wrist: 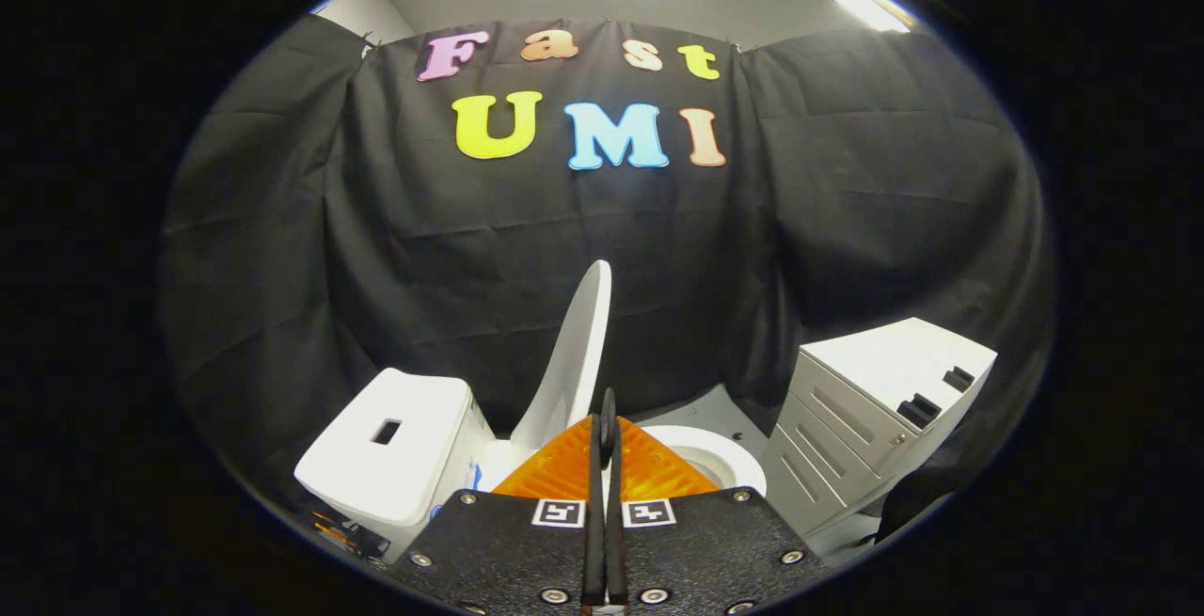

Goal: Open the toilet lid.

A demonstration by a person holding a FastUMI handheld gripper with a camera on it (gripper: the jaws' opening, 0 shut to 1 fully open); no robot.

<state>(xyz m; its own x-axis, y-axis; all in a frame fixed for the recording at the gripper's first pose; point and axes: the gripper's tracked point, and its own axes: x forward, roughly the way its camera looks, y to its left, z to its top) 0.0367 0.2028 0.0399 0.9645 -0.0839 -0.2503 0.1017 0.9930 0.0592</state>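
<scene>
Though the lid stands raised at frame centre, my jaws are together on nothing; it may drop back onto the bowl.

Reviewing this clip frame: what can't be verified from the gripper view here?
- Gripper: jaws closed together with nothing seen between them; whether they touch the raised toilet lid just beyond is unclear.
- Toilet bowl: near part and the lid's hinge hidden behind the gripper body.
- Tank: lower part cut off; small items at its base too small to identify.
- Drawer cabinet: base lost in dark distortion.
</scene>
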